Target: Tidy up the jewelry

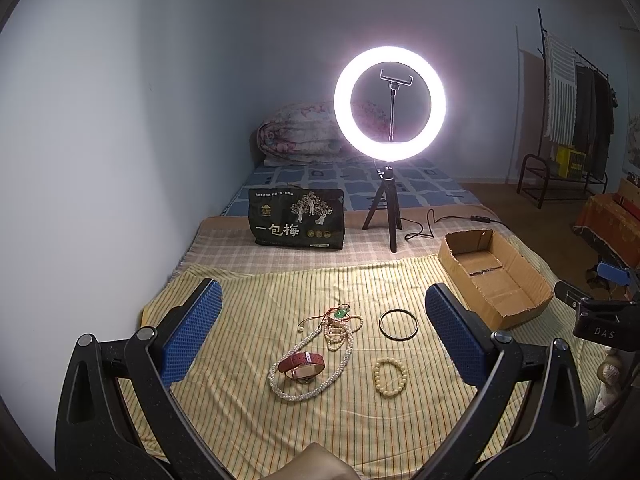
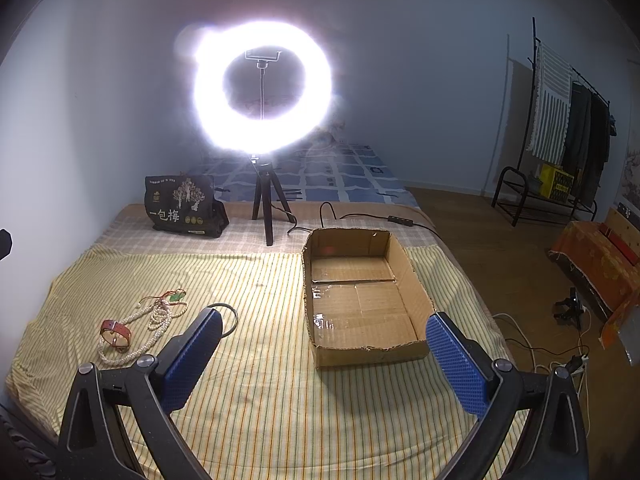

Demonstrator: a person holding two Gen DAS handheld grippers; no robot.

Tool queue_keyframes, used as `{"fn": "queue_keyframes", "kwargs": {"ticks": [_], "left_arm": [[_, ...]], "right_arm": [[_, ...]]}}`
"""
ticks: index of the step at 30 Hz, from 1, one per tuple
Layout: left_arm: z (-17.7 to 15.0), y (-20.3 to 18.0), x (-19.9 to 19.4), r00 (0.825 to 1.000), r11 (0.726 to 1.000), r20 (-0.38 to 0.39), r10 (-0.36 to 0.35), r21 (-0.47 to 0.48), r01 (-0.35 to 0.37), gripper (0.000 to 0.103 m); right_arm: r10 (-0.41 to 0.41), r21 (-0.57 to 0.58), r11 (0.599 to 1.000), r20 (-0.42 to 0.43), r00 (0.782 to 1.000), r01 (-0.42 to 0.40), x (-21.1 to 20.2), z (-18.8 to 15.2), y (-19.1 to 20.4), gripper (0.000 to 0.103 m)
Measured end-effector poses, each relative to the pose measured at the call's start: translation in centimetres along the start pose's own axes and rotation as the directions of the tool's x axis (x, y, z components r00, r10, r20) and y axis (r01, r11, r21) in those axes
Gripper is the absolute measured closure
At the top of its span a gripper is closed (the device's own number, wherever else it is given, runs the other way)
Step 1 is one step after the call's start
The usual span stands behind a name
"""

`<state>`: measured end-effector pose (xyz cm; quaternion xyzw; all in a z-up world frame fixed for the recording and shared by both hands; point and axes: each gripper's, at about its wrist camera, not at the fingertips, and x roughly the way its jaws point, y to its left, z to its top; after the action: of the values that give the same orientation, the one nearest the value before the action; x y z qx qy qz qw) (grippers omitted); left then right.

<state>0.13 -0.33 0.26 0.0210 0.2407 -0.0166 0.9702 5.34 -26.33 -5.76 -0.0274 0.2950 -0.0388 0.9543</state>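
Observation:
On the striped yellow cloth (image 1: 248, 320) lie a red-strapped watch (image 1: 301, 366) inside a long pearl necklace (image 1: 344, 354), a green pendant on a red cord (image 1: 340, 313), a thin dark bangle (image 1: 398, 323) and a cream bead bracelet (image 1: 390, 377). My left gripper (image 1: 323, 334) is open and empty, held above them. An empty cardboard box (image 2: 362, 300) stands to the right. My right gripper (image 2: 324, 356) is open and empty in front of the box. The watch (image 2: 115, 333), the necklace (image 2: 154, 320) and the bangle (image 2: 228, 316) lie to its left.
A lit ring light on a tripod (image 1: 390, 108) stands behind the cloth, its cable (image 2: 360, 216) trailing right. A black printed bag (image 1: 296, 222) stands at the back left. A folded quilt (image 1: 300, 134) lies by the wall. A clothes rack (image 2: 560, 140) stands far right.

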Motion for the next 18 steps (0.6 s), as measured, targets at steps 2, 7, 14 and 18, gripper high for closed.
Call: {"fn": "queue_keyframes", "kwargs": {"ticks": [2,7,14,18], "left_arm": [[0.03,0.0,-0.03,1.0,1.0,0.0,0.001,0.0,-0.001,0.0],[0.24,-0.11,-0.01,1.0,1.0,-0.001,-0.001,-0.001,0.001,0.0],[0.22,-0.1,0.0,1.0,1.0,0.001,0.0,-0.001,0.0,0.0],[0.22,-0.1,-0.02,1.0,1.0,0.001,-0.001,-0.001,0.001,0.0]], "right_arm": [[0.0,0.0,1.0,0.0,1.0,0.0,0.0,-0.02,0.01,0.0],[0.001,0.0,1.0,-0.001,1.0,-0.001,-0.02,-0.02,-0.03,0.0],[0.0,0.0,1.0,-0.001,1.0,0.0,0.02,0.01,-0.01,0.0],[-0.001,0.001,1.0,-0.002,1.0,0.001,0.03,-0.02,0.02,0.0]]}}
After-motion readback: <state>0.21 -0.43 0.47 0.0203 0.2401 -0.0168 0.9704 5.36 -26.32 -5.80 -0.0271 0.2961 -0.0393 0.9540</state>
